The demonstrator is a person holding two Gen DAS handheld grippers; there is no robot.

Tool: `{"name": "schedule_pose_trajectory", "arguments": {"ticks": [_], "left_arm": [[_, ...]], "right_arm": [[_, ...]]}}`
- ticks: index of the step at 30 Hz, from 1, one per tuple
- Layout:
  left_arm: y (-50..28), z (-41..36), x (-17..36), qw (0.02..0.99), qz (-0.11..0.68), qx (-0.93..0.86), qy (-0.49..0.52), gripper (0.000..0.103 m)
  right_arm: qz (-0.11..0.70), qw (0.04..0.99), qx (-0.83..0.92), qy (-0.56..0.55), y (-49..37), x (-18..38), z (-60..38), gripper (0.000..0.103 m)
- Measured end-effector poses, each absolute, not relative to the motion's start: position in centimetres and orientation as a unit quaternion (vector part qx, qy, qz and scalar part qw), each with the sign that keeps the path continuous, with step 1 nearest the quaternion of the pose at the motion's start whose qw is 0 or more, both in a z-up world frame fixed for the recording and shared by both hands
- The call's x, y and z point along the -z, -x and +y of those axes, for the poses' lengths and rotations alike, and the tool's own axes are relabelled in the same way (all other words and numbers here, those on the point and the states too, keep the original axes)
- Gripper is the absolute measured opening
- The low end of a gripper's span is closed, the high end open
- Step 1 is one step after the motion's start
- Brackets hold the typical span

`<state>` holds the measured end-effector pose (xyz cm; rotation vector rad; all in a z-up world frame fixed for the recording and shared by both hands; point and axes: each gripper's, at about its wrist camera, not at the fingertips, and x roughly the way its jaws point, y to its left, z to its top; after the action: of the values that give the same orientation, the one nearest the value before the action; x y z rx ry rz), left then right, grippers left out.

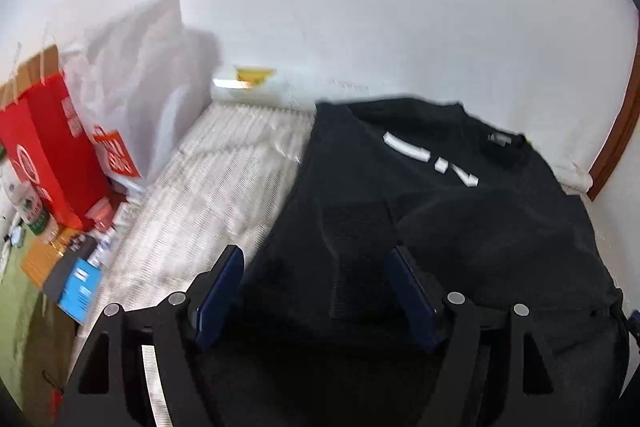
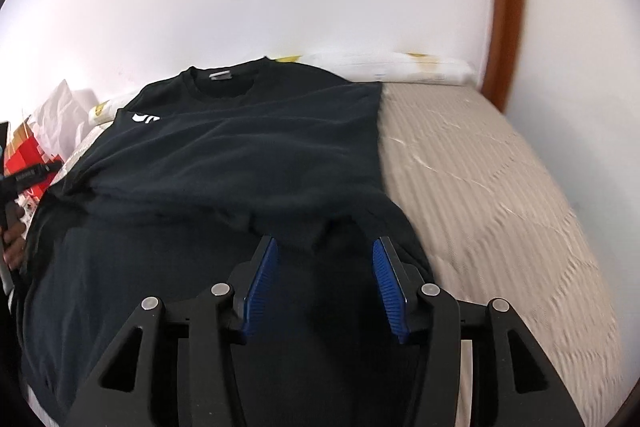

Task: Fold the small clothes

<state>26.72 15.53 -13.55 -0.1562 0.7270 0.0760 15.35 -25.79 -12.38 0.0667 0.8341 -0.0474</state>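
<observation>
Garment: black T-shirt (image 2: 240, 155) spread on the bed (image 2: 500, 187), neckline toward the white wall, small label inside the collar, white print on the chest; both sides turned in over the body, a sleeve hem lying across the middle.
Bed: ribbed pale cover, bare to the right of the shirt in the right wrist view and to its left in the left wrist view; long white pillow (image 2: 400, 67) with yellow marks against the wall at the far end.
Left tongs (image 1: 314, 263): spread apart above the near part of the shirt, blue pads clear of the cloth, nothing gripped.
Right tongs (image 2: 324, 251): parted, pads either side of a small fold of sleeve hem lying flat on the shirt, not pressing on it, nothing gripped.
Hand: part of a hand (image 2: 12, 239) at the left edge of the right wrist view, beside the shirt's edge.
Beside the bed: red paper bag (image 1: 44, 151), white bag (image 1: 136, 75) leaning at the wall, blue box (image 1: 78, 289), bottle, small clutter, blurred.
Room: brown wooden door frame (image 2: 508, 7) at the right end of the wall.
</observation>
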Motion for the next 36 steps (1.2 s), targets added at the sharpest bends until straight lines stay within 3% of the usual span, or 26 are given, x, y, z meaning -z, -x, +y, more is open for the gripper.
{"name": "schedule_pose_trajectory", "arguments": {"ticks": [19, 29, 32, 34, 36], "left_arm": [[-4.2, 18.6, 16.4, 0.916, 0.395, -0.022, 0.067, 0.073], [-0.8, 18.1, 18.7, 0.91, 0.406, 0.003, 0.089, 0.072], [-1.2, 16.9, 18.9, 0.913, 0.403, 0.0, 0.067, 0.067], [-1.6, 16.3, 18.9, 0.914, 0.401, -0.004, 0.055, 0.058], [-2.0, 15.8, 18.9, 0.915, 0.4, -0.006, 0.051, 0.047]], "right_arm": [[0.433, 0.898, 0.006, -0.076, -0.6, 15.0, -28.8, 0.05], [0.444, 0.892, -0.043, -0.069, 1.9, 15.8, -26.7, 0.05], [0.439, 0.897, -0.028, -0.043, 1.6, 16.0, -25.3, 0.052], [0.432, 0.902, -0.015, -0.023, 1.7, 16.2, -24.5, 0.052], [0.426, 0.905, -0.01, -0.015, 1.7, 16.3, -24.2, 0.041]]}}
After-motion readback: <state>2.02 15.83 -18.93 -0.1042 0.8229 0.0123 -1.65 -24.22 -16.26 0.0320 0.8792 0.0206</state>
